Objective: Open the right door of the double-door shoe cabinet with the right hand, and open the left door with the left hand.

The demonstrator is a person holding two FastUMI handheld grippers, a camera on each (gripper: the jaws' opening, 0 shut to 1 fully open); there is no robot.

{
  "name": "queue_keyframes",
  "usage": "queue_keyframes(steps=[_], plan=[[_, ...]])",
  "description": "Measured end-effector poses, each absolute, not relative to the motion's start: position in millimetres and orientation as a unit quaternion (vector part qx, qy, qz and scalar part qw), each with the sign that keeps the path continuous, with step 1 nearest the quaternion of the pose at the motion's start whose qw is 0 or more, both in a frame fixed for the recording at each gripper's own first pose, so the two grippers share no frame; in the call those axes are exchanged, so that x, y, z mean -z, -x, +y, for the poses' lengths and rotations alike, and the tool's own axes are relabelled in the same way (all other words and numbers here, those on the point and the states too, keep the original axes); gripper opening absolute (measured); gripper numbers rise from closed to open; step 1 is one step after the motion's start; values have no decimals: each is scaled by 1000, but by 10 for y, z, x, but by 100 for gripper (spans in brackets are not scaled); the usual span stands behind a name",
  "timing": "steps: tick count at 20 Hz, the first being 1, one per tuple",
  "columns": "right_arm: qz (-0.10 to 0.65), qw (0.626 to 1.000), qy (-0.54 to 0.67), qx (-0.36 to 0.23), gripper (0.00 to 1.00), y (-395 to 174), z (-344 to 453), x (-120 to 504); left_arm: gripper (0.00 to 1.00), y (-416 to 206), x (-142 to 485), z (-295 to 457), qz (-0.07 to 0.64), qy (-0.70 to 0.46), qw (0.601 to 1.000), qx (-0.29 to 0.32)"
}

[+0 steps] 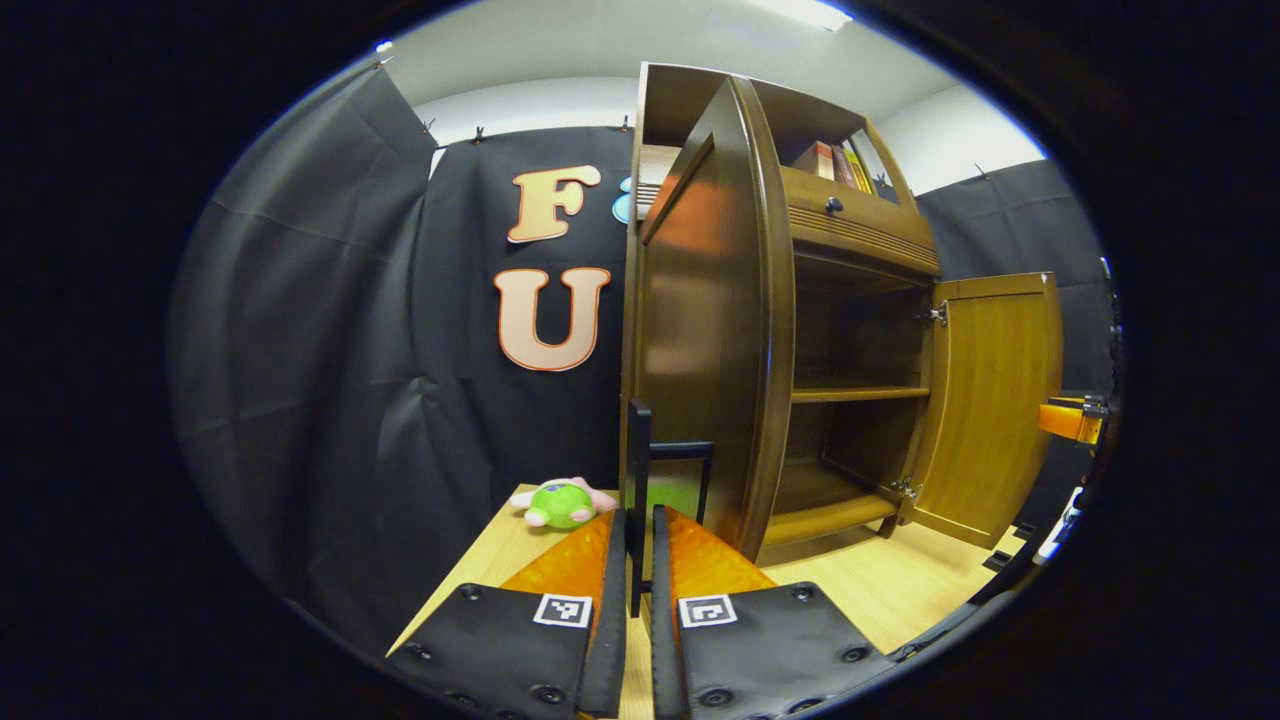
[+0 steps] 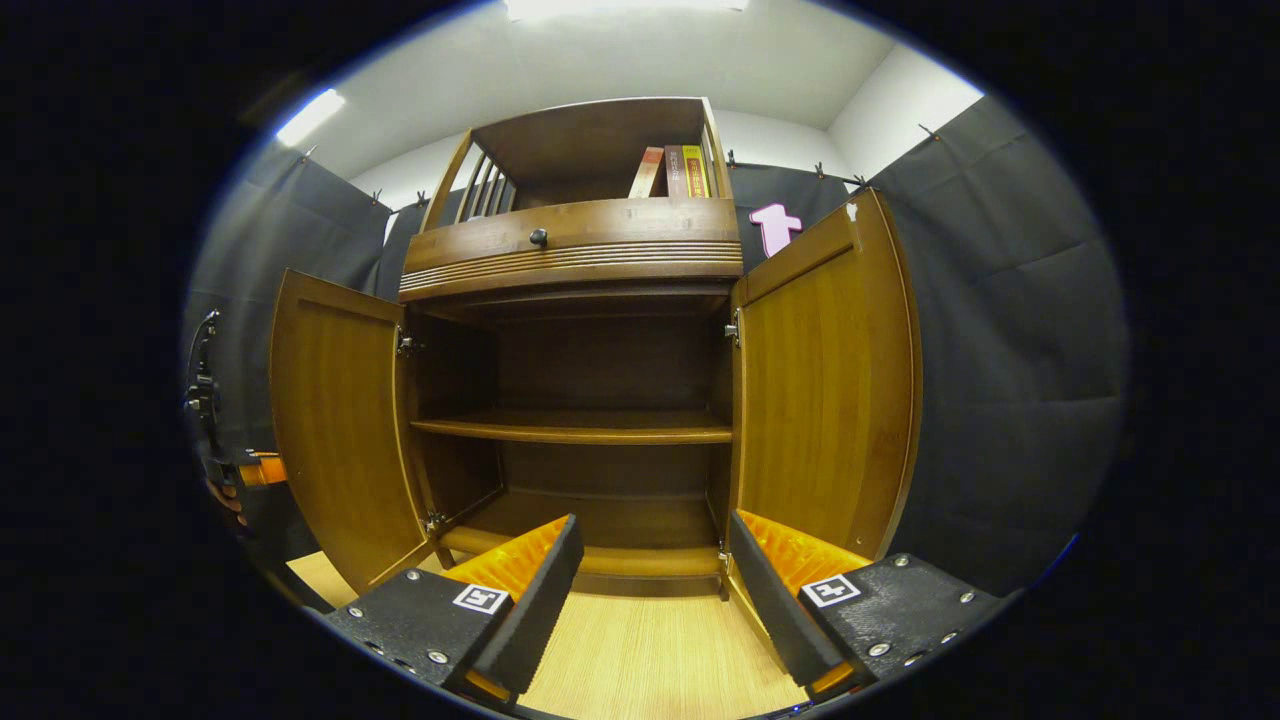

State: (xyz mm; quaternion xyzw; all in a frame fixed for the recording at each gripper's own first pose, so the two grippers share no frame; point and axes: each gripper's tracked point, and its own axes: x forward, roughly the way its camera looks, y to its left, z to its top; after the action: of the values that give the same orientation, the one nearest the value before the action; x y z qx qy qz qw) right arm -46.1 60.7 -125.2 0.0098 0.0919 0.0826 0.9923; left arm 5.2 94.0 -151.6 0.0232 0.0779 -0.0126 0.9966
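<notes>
A pale wood table (image 2: 650, 660) stands among black cloth walls. On it, the shoe cabinet (image 2: 585, 260) has 2 doors swung open. Left gripper (image 1: 640, 560) jaws nearly closed, empty; right gripper (image 2: 650, 590) jaws wide apart.

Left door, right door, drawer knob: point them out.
left door (image 2: 335, 440), right gripper view, inner panel
right door (image 2: 825, 390), right gripper view, inner panel
drawer knob (image 2: 538, 237), right gripper view, knob face

Each tool (image 2: 655, 600) — screwed plates, square tags.
</notes>
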Motion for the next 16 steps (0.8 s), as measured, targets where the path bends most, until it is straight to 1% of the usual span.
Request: queue_keyframes(steps=[1, 2, 9, 12, 16], plan=[[92, 992, -11, -84, 100, 457, 623, 1255, 12, -45, 1504, 997, 77, -24, 997, 6], [92, 992, -11, -85, 100, 455, 633, 1257, 14, -24, 1509, 1034, 75, -22, 997, 0], [90, 992, -11, -85, 100, 462, 621, 1259, 14, 137, 1303, 1414, 58, -34, 997, -40], [90, 992, -14, -83, 100, 468, 582, 1259, 14, 226, 1246, 1364, 56, -17, 998, -34], [88, 993, -13, -76, 100, 475, 504, 1229, 13, 315, 1067, 1225, 47, -32, 998, -32]])
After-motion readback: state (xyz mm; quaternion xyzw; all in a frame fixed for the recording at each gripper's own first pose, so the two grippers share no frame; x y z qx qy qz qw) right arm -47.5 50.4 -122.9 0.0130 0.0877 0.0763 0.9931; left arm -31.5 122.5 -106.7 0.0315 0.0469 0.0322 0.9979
